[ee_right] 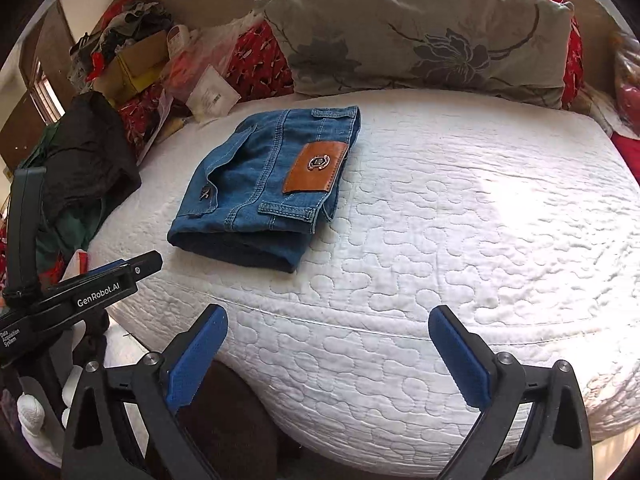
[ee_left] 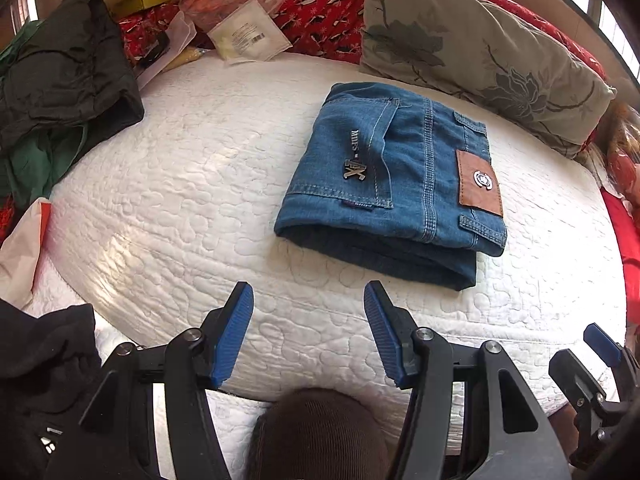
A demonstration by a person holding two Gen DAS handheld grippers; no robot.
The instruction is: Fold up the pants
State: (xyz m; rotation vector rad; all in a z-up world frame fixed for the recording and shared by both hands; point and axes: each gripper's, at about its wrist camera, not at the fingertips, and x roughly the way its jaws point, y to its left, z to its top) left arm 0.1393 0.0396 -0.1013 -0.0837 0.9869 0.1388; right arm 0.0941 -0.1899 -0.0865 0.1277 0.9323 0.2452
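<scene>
Folded blue denim pants (ee_left: 394, 184) with brown leather patch lie flat on white quilted bed cover (ee_left: 180, 200), toward head end, just short of grey floral pillow (ee_left: 480, 44). Bare quilt on all four sides of pants. Dark clothing pile (ee_left: 64, 72) at left bed edge. Left gripper (ee_left: 308, 334): jaws parted, nothing between. Right gripper (ee_right: 328, 360): jaws wide, nothing between. Both over near bed edge, clear of pants.

left hand-held gripper (ee_left: 308, 294): jaws apart, empty | right hand-held gripper (ee_right: 328, 318): jaws wide, empty
</scene>
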